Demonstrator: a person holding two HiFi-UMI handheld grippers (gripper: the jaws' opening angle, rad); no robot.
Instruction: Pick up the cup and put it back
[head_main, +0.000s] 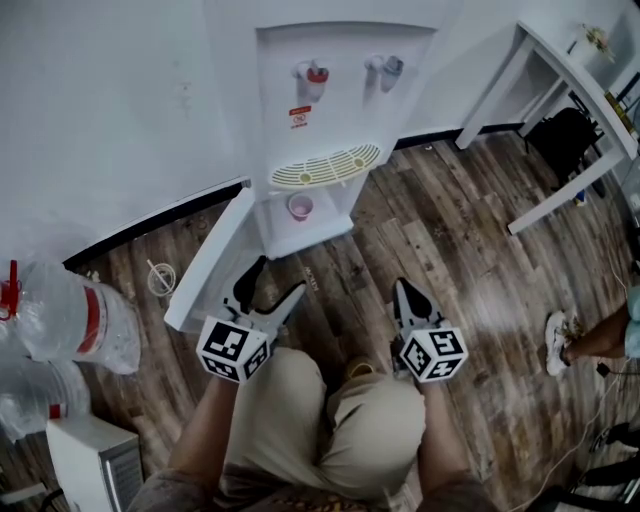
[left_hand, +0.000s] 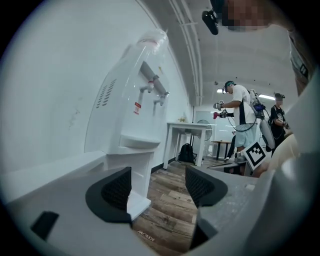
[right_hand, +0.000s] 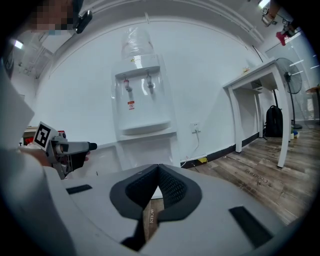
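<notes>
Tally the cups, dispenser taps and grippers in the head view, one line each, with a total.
Cup: 1
Taps: 2
Grippers: 2
Total: 5

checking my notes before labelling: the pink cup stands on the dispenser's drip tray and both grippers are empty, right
Not quite. The head view shows the pink cup standing in the open compartment below the drip tray, not on it. The rest holds: the left gripper and the right gripper are both empty.
</notes>
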